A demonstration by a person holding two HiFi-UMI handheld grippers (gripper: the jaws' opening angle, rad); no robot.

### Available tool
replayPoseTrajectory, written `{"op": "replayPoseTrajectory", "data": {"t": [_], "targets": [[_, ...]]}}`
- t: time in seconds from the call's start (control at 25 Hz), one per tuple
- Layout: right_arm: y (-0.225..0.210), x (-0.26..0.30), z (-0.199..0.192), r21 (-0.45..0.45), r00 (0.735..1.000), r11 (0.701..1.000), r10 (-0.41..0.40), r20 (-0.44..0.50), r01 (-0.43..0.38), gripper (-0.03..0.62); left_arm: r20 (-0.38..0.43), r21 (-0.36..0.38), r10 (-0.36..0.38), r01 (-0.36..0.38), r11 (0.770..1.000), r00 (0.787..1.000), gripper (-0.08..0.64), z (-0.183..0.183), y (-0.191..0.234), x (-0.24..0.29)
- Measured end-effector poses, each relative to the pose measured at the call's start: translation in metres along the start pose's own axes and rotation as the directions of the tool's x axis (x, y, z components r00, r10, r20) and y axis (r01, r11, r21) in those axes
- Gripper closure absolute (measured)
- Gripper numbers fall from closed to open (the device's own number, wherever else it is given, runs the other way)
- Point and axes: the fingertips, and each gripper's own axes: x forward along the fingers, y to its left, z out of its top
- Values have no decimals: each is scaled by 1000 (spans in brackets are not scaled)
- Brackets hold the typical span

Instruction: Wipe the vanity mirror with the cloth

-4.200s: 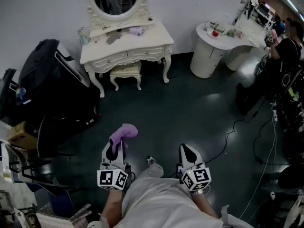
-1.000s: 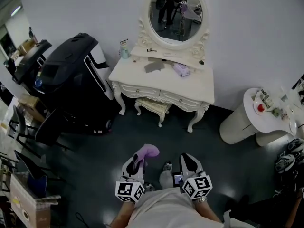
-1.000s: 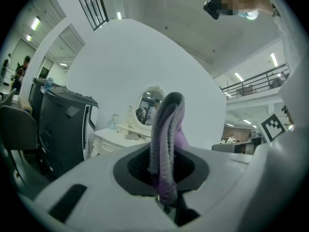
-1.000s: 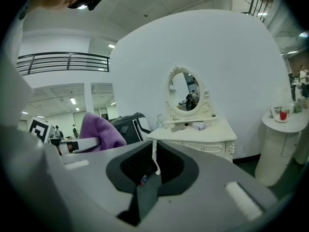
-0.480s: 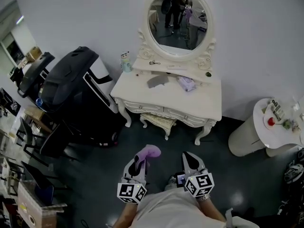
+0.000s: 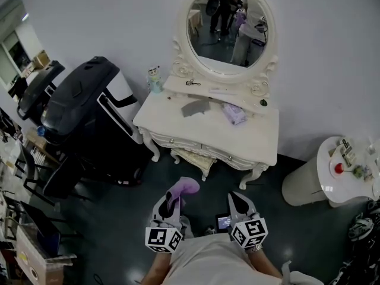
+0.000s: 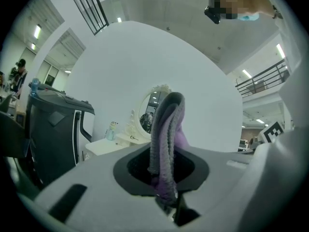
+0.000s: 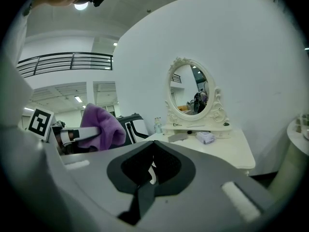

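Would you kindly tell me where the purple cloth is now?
The purple cloth is held in the left gripper, low and left in the head view, over the floor before the vanity table.

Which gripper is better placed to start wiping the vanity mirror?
Left: the left gripper is shut on the purple cloth; the right gripper is shut and empty. The vanity mirror stands ahead of both.

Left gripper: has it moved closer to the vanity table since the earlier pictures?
Yes. In the head view the left gripper, holding the cloth, is nearer the vanity table's front legs than before.
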Motion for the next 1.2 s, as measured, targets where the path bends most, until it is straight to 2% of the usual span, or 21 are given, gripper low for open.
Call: {"op": "replayPoseTrajectory", "data": {"t": [0.28, 0.56, 0.88, 1.04, 1.2], "targets": [[-20, 60, 22, 11, 996, 996, -92, 16, 92, 584, -28, -20, -94, 93, 995, 995, 503, 9, 32, 80], [-43, 116, 61, 28, 974, 975, -220, 59, 219, 584, -48, 12, -206, 207, 978, 977, 505, 44, 62, 168], [-37, 165, 66, 83, 951, 952, -301, 69, 295, 584, -72, -18, -288, 287, 958, 955, 505, 59, 97, 214], [-41, 178, 65, 93, 947, 945, -318, 51, 313, 584, -75, -9, -322, 322, 947, 944, 505, 69, 97, 236], [-63, 187, 72, 100, 935, 934, -349, 64, 342, 584, -89, -13, -349, 350, 937, 933, 505, 69, 91, 262]]}}
